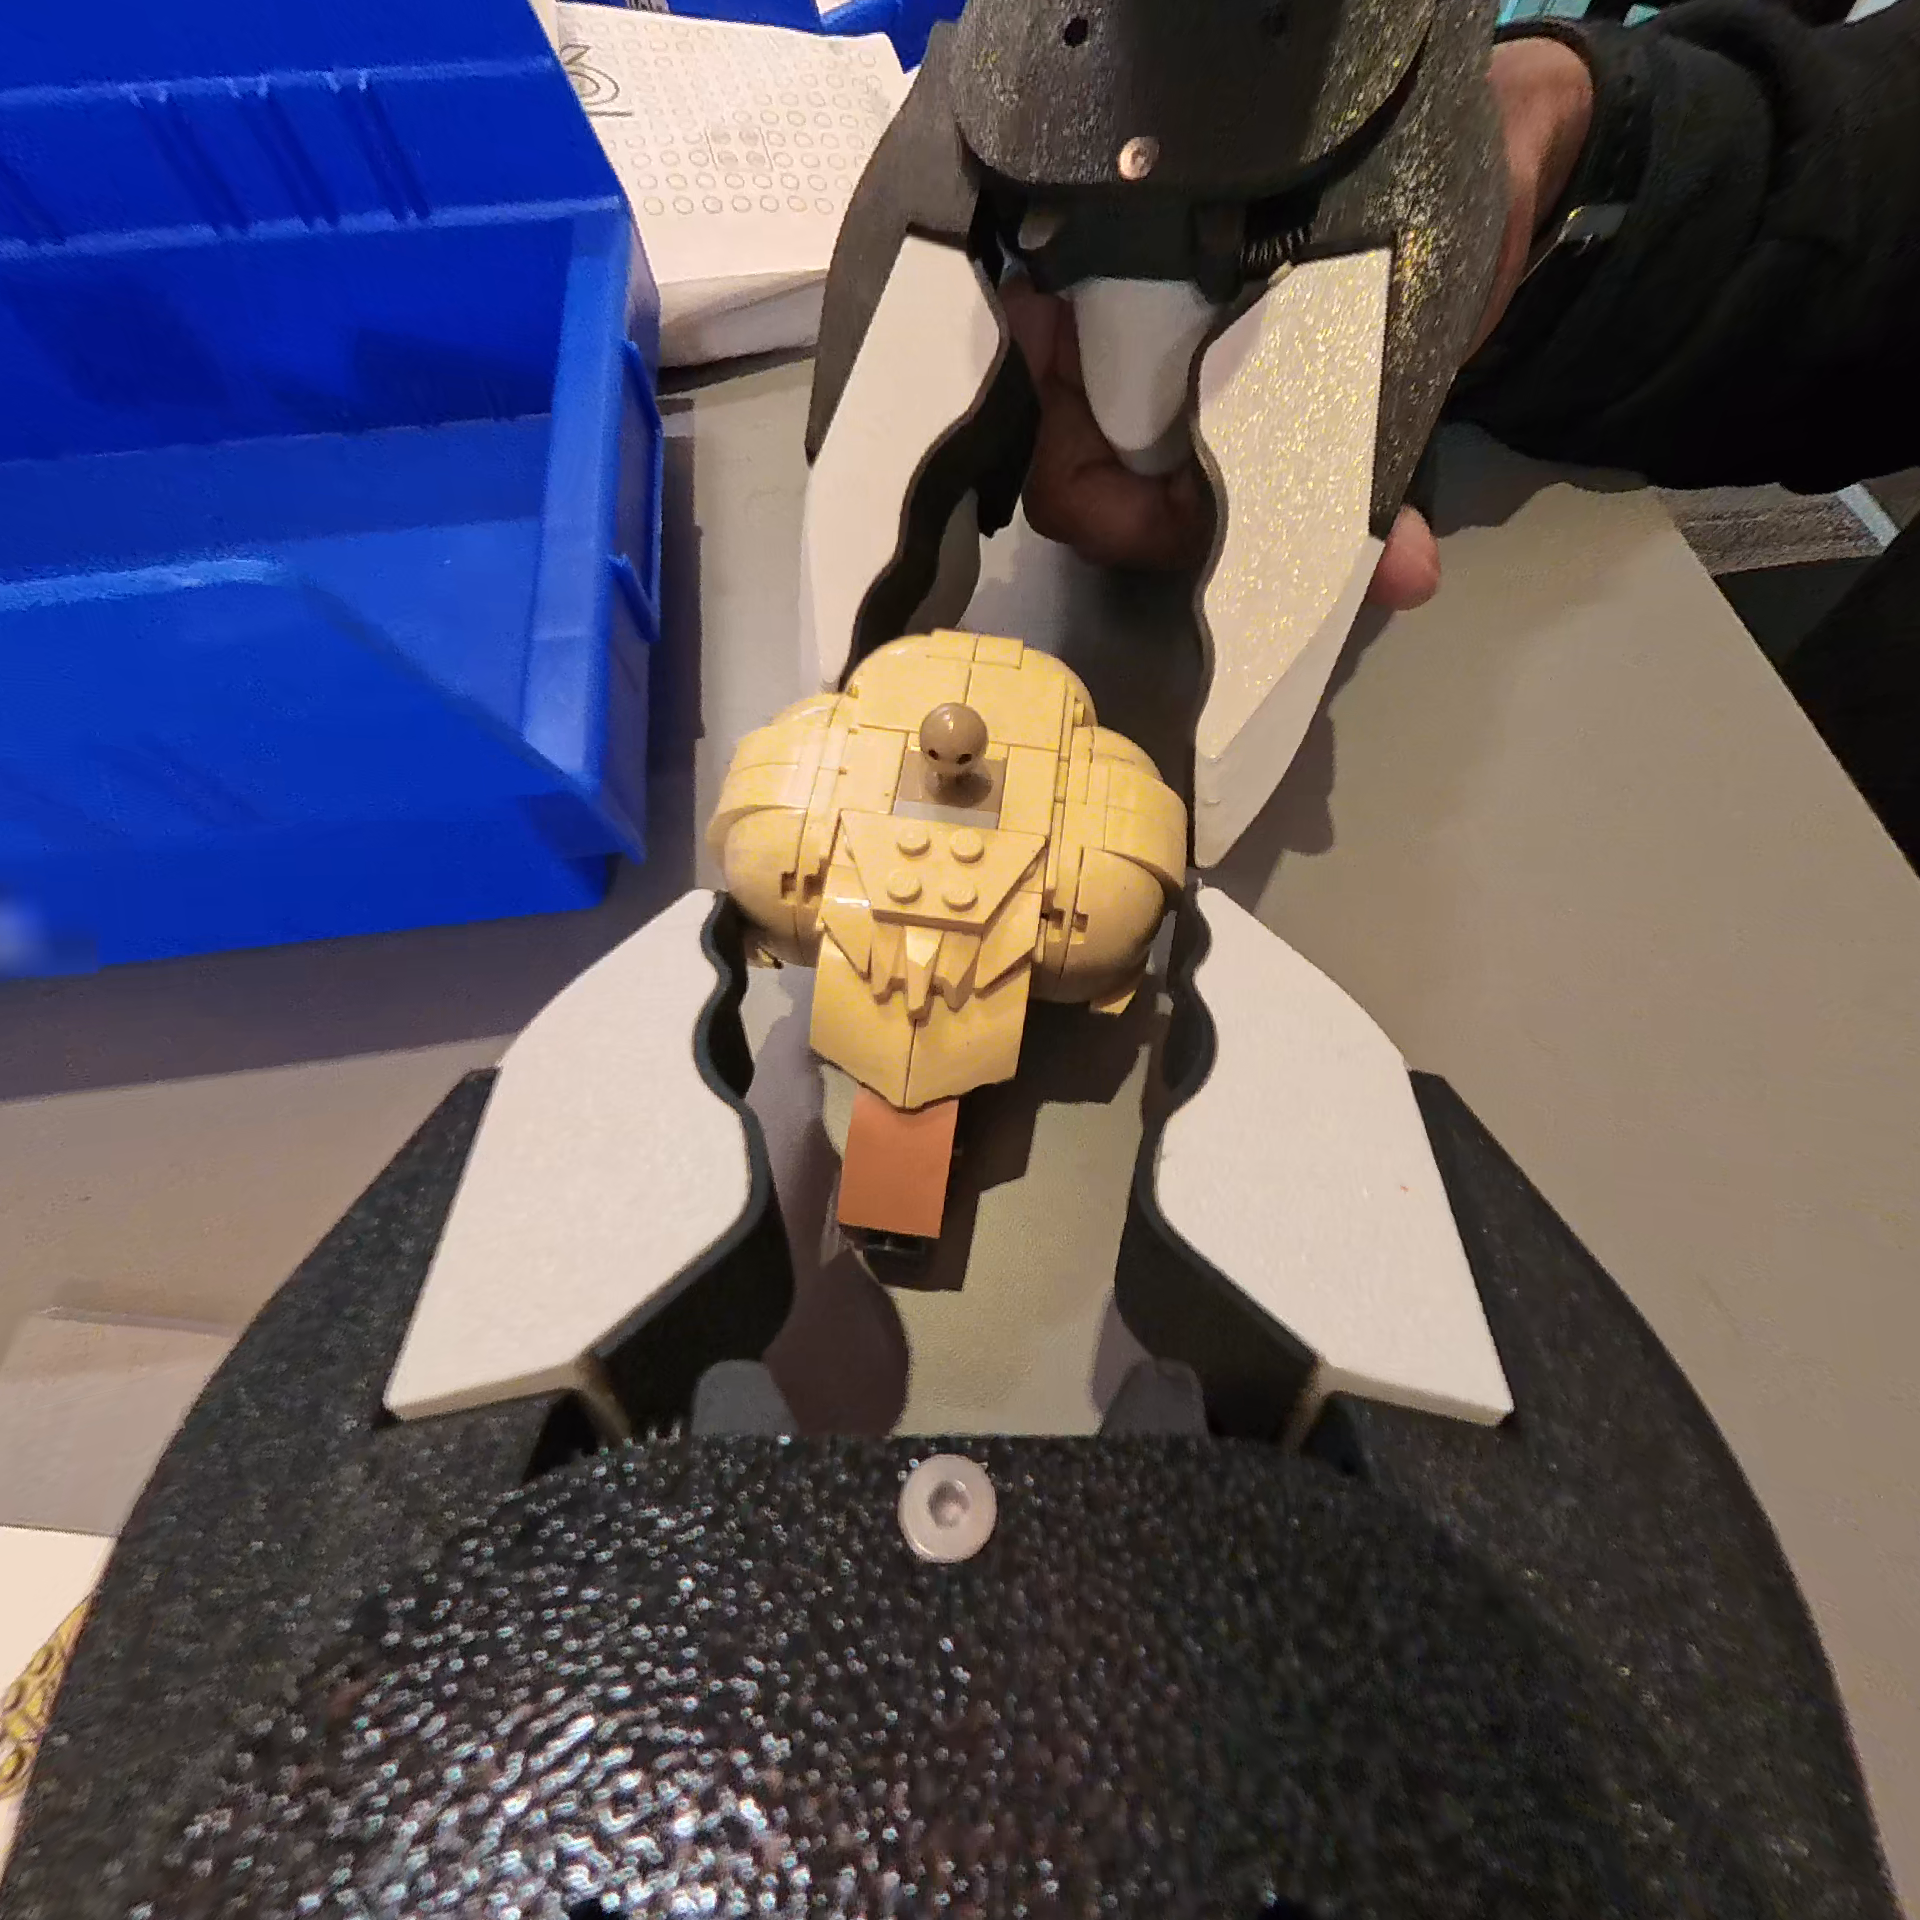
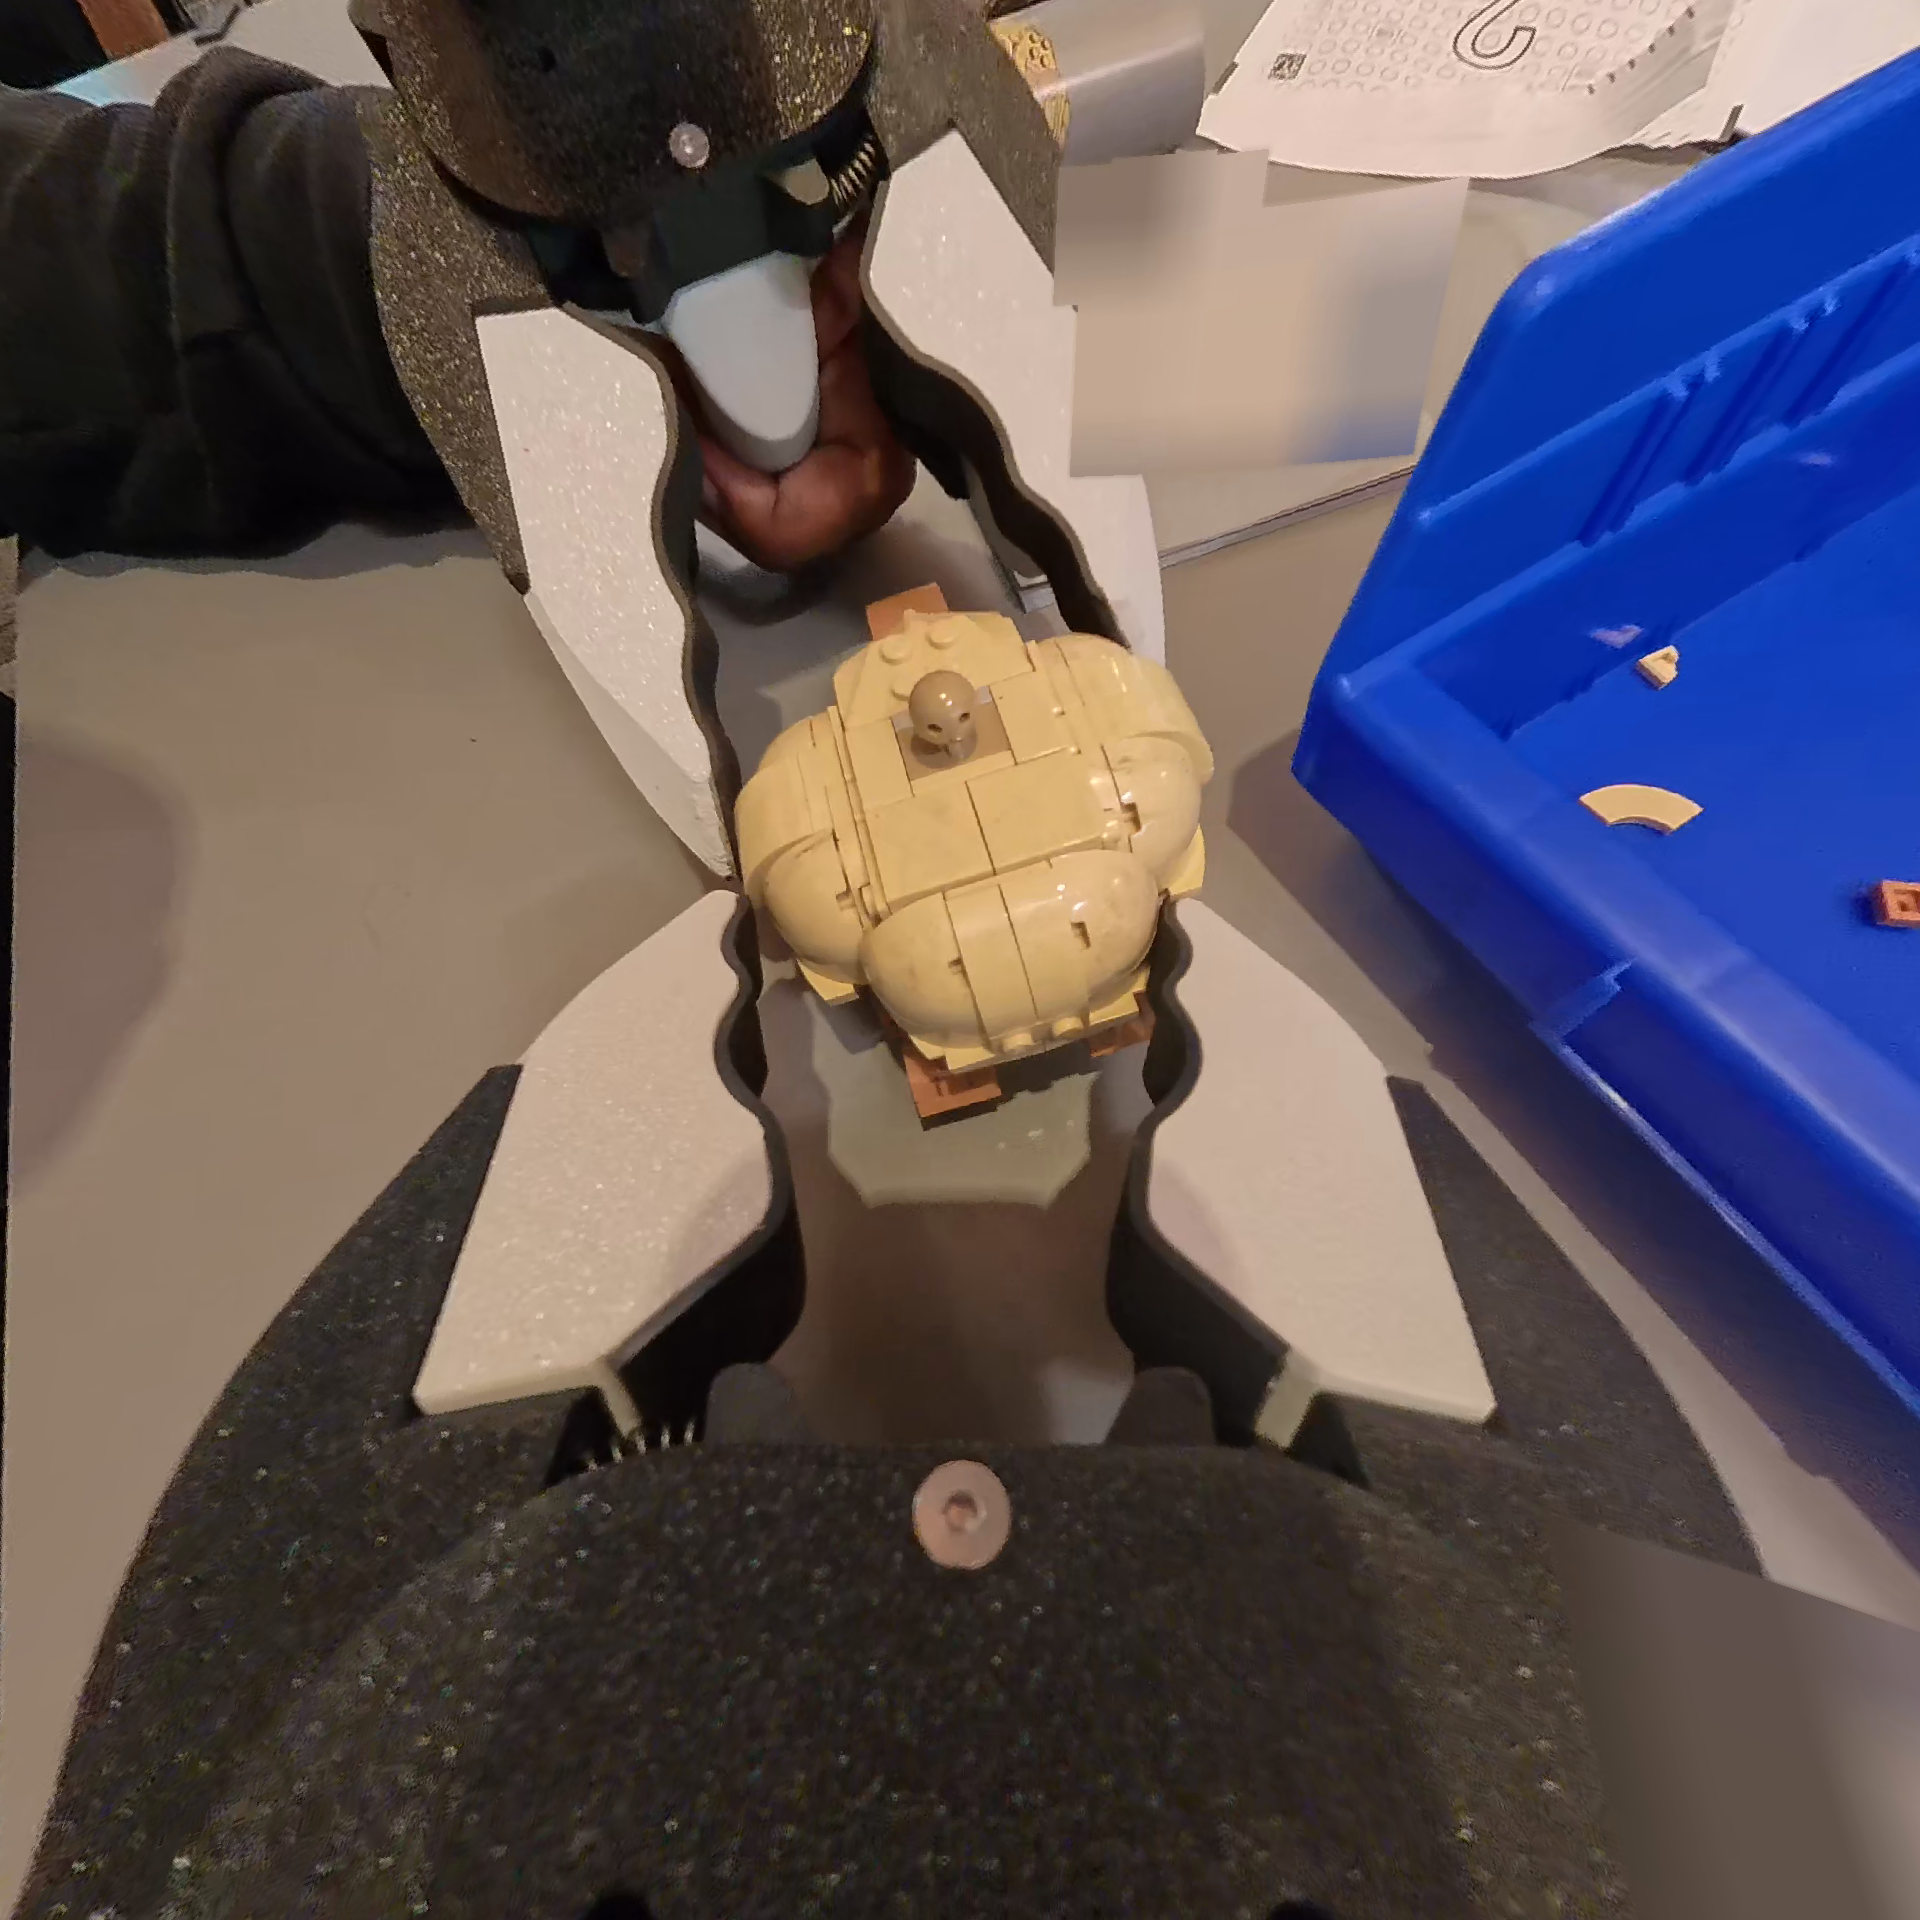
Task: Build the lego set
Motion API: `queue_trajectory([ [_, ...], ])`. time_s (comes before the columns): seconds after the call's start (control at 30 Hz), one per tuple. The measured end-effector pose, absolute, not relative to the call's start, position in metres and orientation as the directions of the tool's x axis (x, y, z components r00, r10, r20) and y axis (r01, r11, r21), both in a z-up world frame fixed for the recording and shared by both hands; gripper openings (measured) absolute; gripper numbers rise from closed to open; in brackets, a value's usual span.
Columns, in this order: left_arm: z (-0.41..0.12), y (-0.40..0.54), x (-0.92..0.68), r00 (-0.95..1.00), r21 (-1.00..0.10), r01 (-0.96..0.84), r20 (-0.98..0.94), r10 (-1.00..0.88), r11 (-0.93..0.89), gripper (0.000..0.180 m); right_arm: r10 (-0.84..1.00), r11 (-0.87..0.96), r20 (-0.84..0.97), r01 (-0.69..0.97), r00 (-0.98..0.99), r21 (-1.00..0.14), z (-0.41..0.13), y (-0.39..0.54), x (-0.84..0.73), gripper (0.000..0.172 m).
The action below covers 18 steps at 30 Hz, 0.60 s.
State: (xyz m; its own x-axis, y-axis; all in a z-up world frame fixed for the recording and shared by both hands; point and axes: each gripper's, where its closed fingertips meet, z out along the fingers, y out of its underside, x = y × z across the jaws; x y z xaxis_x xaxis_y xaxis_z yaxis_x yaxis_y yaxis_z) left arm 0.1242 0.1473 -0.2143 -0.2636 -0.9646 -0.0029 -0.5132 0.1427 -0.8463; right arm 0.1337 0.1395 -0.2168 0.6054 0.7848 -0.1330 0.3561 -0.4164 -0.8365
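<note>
A tan brick-built model (image 1: 940,883) with rounded lobes, a small grey-tan knob on top and a brown piece beneath stands on the grey table (image 1: 1558,987). My left gripper (image 1: 951,914) reaches in from the near side and its two pads press on the model's side lobes. My right gripper (image 1: 1023,748) comes from the opposite side and clasps the same model. In the right wrist view the model (image 2: 966,831) sits between the right gripper's (image 2: 951,925) pads, which touch both its flanks, and the left gripper (image 2: 940,758) flanks its far part.
A blue plastic bin (image 1: 312,520) stands close to the left; in the right wrist view the bin (image 2: 1558,987) holds a few loose tan and brown pieces (image 2: 1640,808). White printed sheets (image 1: 748,135) lie behind. A black-sleeved arm (image 1: 1714,260) holds the right gripper. The grippers are tip to tip, or close to it.
</note>
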Motion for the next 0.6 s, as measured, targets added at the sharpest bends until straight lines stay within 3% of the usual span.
queue_trajectory([
  [0.6, -0.2178, 0.1465, 0.1227, -0.273, -0.857, -0.500, 0.021, -0.962, 0.123, 0.081, 0.816, -0.404, -0.124, 0.402, 0.565, -0.822, -0.2223, 0.1351, 0.1356, 0.076],
])
